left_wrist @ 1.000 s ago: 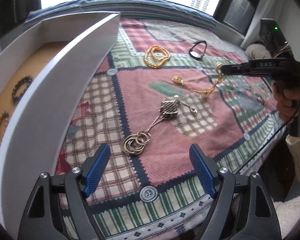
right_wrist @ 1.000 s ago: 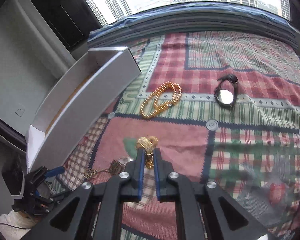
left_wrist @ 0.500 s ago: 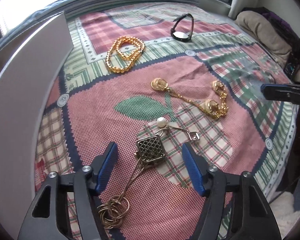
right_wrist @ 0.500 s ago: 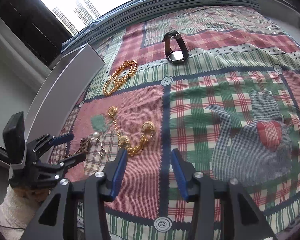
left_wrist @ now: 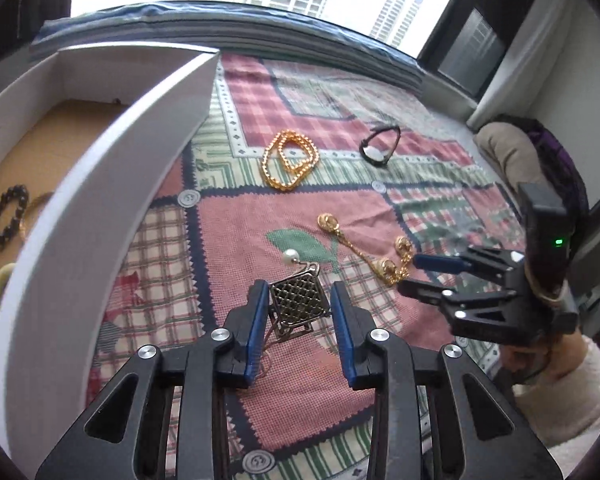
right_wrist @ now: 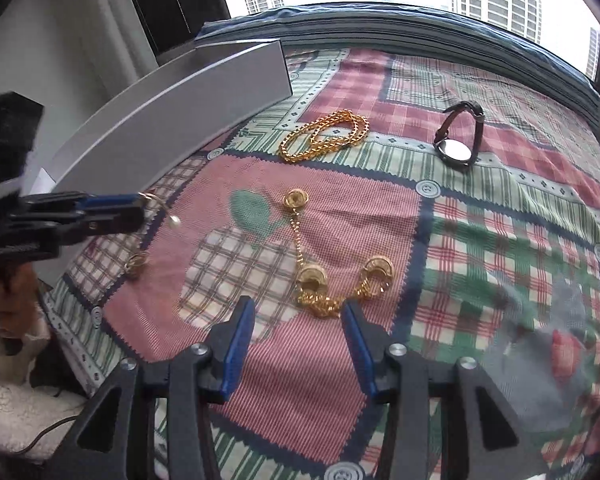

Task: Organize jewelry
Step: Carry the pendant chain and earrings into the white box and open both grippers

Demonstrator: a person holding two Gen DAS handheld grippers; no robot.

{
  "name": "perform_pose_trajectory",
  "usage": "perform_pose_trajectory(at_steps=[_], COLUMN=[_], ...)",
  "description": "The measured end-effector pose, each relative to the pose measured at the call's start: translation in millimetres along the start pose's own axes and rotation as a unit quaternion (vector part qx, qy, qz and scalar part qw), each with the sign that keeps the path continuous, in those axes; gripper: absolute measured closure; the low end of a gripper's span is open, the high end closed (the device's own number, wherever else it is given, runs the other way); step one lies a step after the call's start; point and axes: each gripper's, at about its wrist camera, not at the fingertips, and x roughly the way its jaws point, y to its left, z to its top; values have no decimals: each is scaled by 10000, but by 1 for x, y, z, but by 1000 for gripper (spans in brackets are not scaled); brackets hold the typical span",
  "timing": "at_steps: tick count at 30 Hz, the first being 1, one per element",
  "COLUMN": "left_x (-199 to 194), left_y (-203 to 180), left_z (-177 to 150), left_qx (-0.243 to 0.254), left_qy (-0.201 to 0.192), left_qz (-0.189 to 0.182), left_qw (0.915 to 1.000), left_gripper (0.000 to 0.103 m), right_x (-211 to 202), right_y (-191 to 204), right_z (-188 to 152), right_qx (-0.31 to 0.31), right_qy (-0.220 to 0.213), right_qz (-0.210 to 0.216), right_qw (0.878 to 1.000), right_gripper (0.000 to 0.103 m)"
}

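My left gripper [left_wrist: 299, 300] is shut on a bronze lattice pendant [left_wrist: 298, 300] and holds it lifted off the quilt; its pearl end [right_wrist: 175, 222] hangs off the fingers and its ring cluster [right_wrist: 136, 263] trails on the quilt. My right gripper [right_wrist: 299, 316] is open and empty just short of a gold chain with three clasps [right_wrist: 320, 276]. That chain also shows in the left wrist view [left_wrist: 380, 256]. A gold bead necklace [left_wrist: 290, 159] and a black watch [left_wrist: 380, 146] lie farther back. A white box [left_wrist: 112, 184] stands at the left.
The white box holds a dark bead bracelet [left_wrist: 8, 216] and other bangles on its tan floor. A patchwork quilt [right_wrist: 480, 248] covers the surface. A window ledge [left_wrist: 260, 40] runs along the back. A beige cushion [left_wrist: 504, 152] lies at the far right.
My left gripper closed on the lattice pendant and lifted it. My right gripper let go of the gold chain, drew back and moved in low behind it, open.
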Motion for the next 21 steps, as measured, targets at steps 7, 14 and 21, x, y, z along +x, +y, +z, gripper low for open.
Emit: perform_pose_trajectory(at_steps=[7,14,21], left_x=[-24,-50,-108], left_y=[13,20,23], left_z=[-5,0,17], left_qx=[-298,-551,-708], left_qy=[-51,-74,-413], left_qz=[200,62,-103], left_qw=[9993,9984,9966], left_gripper=[72,72,72], right_x=[27,-17,-75], right_y=[12,2,6], right_z=[-2,12,57], right_qx=[-835,-139,299], right_qy=[305,127,-313], right_qz=[-413,61,789], right_qw=[9952,9998,9959], right_gripper=[82,86,86])
